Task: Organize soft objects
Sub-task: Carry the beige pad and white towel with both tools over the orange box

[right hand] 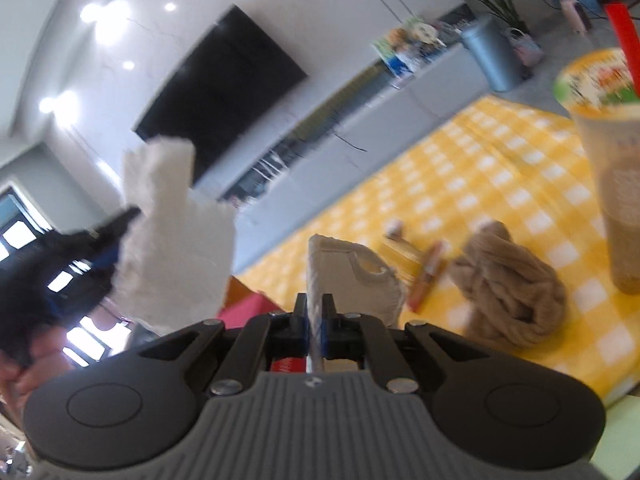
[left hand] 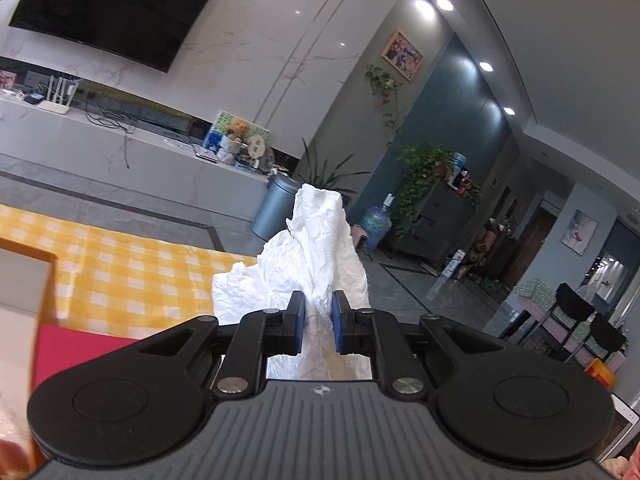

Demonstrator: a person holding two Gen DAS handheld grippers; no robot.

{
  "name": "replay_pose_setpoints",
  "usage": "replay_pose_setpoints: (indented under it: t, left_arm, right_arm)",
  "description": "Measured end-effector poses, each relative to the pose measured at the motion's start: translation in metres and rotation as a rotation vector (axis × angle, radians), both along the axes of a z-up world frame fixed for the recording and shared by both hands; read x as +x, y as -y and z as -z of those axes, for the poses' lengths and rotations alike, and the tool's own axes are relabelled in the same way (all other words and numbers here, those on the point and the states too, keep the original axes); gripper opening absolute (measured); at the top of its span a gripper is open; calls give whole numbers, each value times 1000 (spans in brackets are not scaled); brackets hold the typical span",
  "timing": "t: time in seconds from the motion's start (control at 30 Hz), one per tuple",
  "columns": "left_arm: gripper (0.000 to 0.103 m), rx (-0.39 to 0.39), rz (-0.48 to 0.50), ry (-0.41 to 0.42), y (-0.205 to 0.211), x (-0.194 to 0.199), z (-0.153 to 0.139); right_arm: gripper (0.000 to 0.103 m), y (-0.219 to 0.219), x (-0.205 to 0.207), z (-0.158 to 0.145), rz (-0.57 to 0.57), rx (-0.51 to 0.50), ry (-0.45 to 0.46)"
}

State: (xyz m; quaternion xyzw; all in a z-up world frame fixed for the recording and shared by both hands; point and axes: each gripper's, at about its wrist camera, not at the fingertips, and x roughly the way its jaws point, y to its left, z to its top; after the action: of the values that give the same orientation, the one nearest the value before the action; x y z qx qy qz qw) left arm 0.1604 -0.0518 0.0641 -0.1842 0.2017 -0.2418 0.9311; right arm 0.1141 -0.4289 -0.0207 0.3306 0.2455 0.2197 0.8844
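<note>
Left gripper (left hand: 319,322): fingers closed on a crumpled white tissue (left hand: 320,248), which rises tall and upright, clear above the yellow-checked table (left hand: 120,268). Right gripper (right hand: 316,320): fingers pinched nearly together on a thin, flat white piece (right hand: 344,276) (what it is cannot be told), standing on edge. From the right wrist view the tissue hangs to the left; the beige knitted bundle (right hand: 508,292) lies right, nearer the right gripper, just beside a tall drink cup (right hand: 616,184). Open cloth lies beyond.
</note>
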Motion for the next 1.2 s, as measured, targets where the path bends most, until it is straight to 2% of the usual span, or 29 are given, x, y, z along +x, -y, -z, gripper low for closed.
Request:
replay_pose_setpoints:
  t: [0.2,0.33,0.47,0.67,0.87,0.97,1.07,1.2]
  left_arm:
    - [16,27,-97,-9,-38,-18,-6]
    - [16,7,-139,-65,-69,-23,-4]
    - [16,-4,-196,-65,-99,-34,-8]
    - [16,-1,-257,-108,-131,-33,-9]
    - [16,49,-313,-148,-157,-35,9]
    - [16,37,-313,-161,-176,-33,20]
    - [16,38,-320,-184,-193,-28,28]
    - [16,106,-336,-196,-207,-25,36]
  right_arm:
    - [3,-23,-12,-31,-95,25,118]
    - [3,-49,-21,-54,-163,11,179]
    - [3,-78,-27,-73,-216,-11,208]
    - [3,-130,-26,-95,-229,-16,198]
    - [3,-184,-14,-115,-282,-2,199]
    - [3,-219,-3,-122,-309,-39,189]
    - [3,-256,15,-117,-344,-93,156]
    - [3,-298,44,-96,-396,-138,73]
